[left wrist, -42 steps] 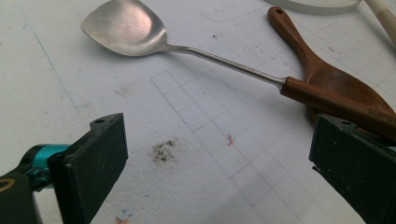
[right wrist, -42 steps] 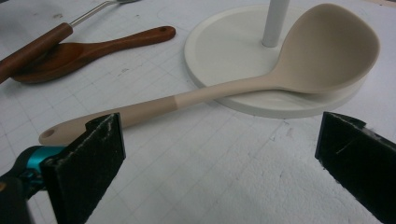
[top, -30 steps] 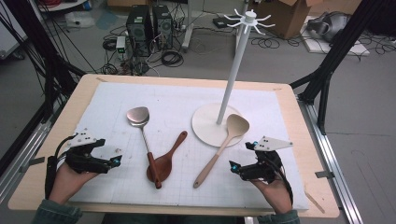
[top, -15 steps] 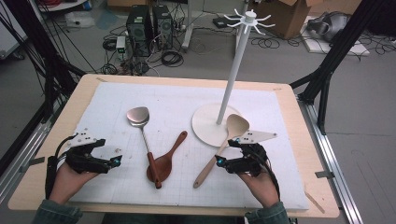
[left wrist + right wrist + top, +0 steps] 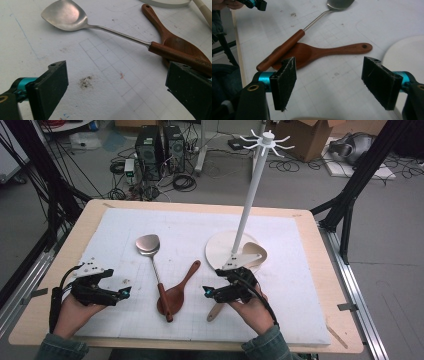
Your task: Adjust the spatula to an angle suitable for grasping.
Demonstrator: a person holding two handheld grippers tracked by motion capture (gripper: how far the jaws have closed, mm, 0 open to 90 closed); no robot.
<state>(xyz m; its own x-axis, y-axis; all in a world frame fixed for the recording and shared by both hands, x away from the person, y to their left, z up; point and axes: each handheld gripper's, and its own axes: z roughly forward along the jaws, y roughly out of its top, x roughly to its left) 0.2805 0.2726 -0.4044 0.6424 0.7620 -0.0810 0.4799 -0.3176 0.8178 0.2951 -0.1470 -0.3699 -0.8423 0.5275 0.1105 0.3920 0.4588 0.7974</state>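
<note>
- Pale wooden spoon: bowl lies on the rim of the white stand's base, handle runs toward me across the white mat.
- I judge it light, stiff, dry wood, not fragile and not slippery. I'd pinch the flat handle across its width, near the free end.
- With the bowl propped on the base, the handle may sit slightly off the mat and tip when pinched.
- Right gripper hovers right over that handle, pointing left. Its jaws have just been closing but are apart, nothing between the pads.
- In the right gripper view the right gripper looks at the dark wooden spoon, with the spatula handle lying across its bowl.
- Left gripper rests spread apart on the mat, holding nothing.
- Hidden: the pale spoon's mid-handle under my right hand, so I can't tell whether anything touches it. A pale sliver at the bottom edge of the right gripper view is probably the handle.
</note>
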